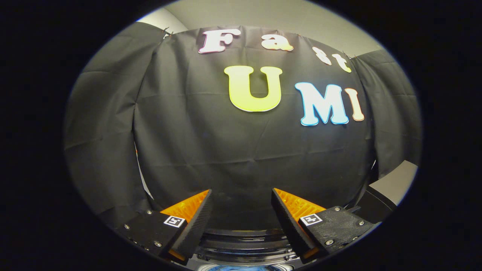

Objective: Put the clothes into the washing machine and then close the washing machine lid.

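My gripper (241,194) is open, its two fingers spread wide with nothing between them, pointing at the black cloth wall. Below and between the fingers shows the dark round rim of the washing machine's opening (244,241). A sliver of bluish cloth (244,268) lies inside that opening, at the very bottom. Beyond the right finger stands a grey and black panel (388,192) that looks like the machine's raised lid.
The black cloth wall (244,150) closes off the space straight ahead and to both sides. A pale wall and ceiling (271,15) show above the cloth.
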Motion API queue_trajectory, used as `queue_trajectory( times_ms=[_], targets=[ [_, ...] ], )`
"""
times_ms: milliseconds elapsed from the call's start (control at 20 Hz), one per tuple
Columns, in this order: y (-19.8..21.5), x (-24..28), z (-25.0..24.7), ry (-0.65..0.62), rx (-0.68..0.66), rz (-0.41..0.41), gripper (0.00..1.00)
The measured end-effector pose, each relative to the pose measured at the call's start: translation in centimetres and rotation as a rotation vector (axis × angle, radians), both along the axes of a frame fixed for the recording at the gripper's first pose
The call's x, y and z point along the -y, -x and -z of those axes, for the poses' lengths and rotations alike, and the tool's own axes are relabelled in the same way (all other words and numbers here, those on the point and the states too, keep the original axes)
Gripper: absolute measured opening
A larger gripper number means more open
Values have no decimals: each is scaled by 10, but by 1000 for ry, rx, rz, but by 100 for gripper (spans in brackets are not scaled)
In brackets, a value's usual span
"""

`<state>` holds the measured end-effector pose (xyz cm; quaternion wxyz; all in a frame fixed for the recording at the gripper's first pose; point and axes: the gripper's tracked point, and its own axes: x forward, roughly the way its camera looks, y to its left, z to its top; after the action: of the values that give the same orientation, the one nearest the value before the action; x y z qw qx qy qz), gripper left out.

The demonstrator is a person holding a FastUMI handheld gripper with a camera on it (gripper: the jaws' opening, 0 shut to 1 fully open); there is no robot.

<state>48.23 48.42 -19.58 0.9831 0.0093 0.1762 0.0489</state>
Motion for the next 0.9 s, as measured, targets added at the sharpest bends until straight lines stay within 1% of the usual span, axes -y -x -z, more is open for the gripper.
queue_trajectory(
  times_ms=[200, 300, 350, 450, 600, 900],
  targets=[
    [-1, 1, 31, 0, -98, 12, 96],
    [1, 2, 26, -11, -93, 16, 96],
    [-2, -1, 31, -8, -84, 9, 95],
    [2, 0, 28, -10, -49, 2, 97],
    [18, 1, 22, -9, -1, 5, 97],
    [54, 5, 13, -8, 28, 2, 97]
  ],
)
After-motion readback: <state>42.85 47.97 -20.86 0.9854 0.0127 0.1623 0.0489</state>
